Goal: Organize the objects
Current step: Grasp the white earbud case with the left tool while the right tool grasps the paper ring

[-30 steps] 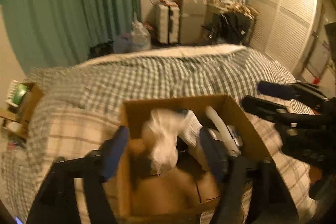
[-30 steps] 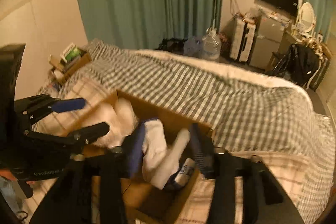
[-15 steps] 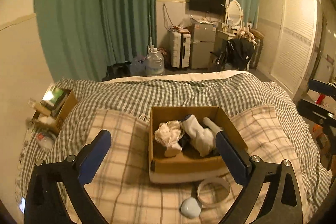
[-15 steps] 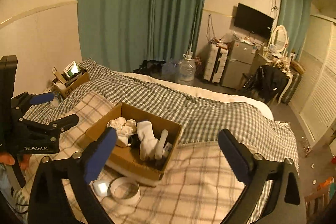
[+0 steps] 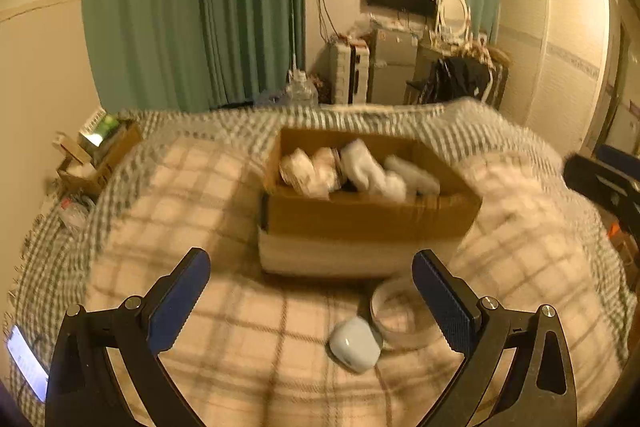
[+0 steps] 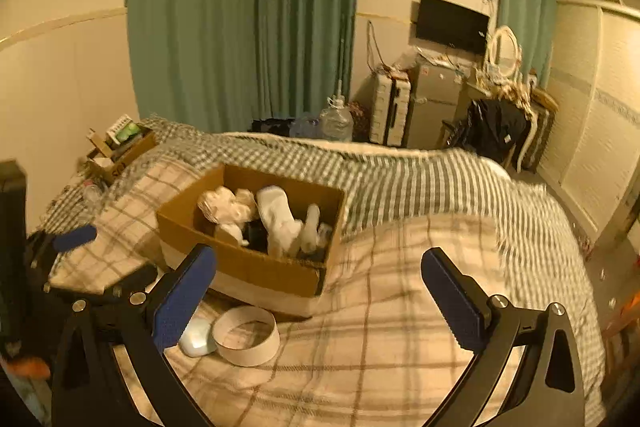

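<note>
A bed (image 5: 224, 311) fills most of both views, covered with a beige plaid blanket (image 6: 400, 327) in front and a green-checked blanket (image 6: 400, 183) behind it. Green curtains (image 6: 248, 15) hang on the far wall, with a TV (image 6: 452, 23) to their right.

On the plaid blanket sits an open cardboard box (image 5: 368, 219) (image 6: 256, 263). White socks (image 5: 368, 171) (image 6: 280, 219) and pale crumpled cloth (image 5: 308, 171) (image 6: 224, 207) lie inside it, along with some darker items too small to make out.

Just in front of the box, on the blanket, lies a white ring (image 5: 400, 315) (image 6: 246, 335), like a roll of tape lying flat. A small pale rounded case (image 5: 354, 345) (image 6: 196, 337) sits touching or just beside the ring, on its left.

The left gripper (image 5: 312, 287) hangs above the blanket in front of the box, fingers spread wide and holding nothing. The right gripper (image 6: 320, 291) is likewise spread wide and empty, above the blanket to the right of the box. The left gripper also shows at the left edge of the right wrist view (image 6: 76, 239).
</note>
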Demonstrator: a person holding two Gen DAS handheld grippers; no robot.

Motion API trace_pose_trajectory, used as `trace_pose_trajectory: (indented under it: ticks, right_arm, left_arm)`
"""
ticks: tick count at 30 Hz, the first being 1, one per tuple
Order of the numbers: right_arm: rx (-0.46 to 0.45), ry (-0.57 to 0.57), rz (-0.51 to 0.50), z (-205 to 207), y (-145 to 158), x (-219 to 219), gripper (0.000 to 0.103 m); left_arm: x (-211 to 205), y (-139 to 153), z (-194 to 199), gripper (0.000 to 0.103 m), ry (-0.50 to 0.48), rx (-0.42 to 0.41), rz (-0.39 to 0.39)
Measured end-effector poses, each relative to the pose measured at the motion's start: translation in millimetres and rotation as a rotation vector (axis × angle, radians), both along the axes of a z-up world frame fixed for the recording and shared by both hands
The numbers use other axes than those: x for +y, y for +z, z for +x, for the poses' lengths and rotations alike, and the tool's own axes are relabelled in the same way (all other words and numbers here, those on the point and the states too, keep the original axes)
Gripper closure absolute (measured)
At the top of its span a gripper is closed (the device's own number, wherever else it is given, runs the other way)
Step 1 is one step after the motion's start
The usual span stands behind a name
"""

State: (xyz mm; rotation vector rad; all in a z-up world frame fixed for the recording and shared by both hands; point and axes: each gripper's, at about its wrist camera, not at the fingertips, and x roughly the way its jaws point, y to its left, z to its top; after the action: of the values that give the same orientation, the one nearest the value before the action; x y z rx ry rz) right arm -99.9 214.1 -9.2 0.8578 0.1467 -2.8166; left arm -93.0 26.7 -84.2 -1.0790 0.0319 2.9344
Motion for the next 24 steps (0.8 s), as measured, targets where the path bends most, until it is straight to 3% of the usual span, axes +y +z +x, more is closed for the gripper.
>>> trace_pose_trajectory:
  ticks: [5, 8, 10, 13, 16, 19, 20, 24]
  right_arm:
    - [-0.106, -0.02, 0.007, -15, -61, 0, 0.0]
    - [-0.168, -0.018, 0.019, -21, -87, -4, 0.0]
    - [-0.18, -0.013, 0.022, -21, -94, -5, 0.0]
    - [-0.184, -0.019, 0.011, -23, -94, -3, 0.0]
    - [-0.188, -0.032, -0.008, -24, -95, 2, 0.0]
    - [-0.189, -0.044, -0.01, -24, -96, 1, 0.0]
    - [-0.184, -0.05, -0.006, -23, -95, 0, 0.0]
    - [-0.152, -0.066, -0.006, -19, -91, 0, 0.0]
  left_arm:
    - [15, -51, -1, 0.0, -0.036, -0.106, -0.046]
    - [15, -63, 0, 0.001, -0.039, -0.132, -0.046]
    - [16, -70, 0, 0.003, -0.04, -0.149, -0.051]
    - [25, -88, -5, 0.017, -0.081, -0.224, -0.076]
    - [39, -98, -9, 0.02, -0.124, -0.259, -0.131]
    - [46, -103, -10, 0.04, -0.181, -0.28, -0.129]
    - [47, -103, -9, 0.052, -0.204, -0.284, -0.114]
    - [40, -97, -6, 0.053, -0.196, -0.279, -0.062]
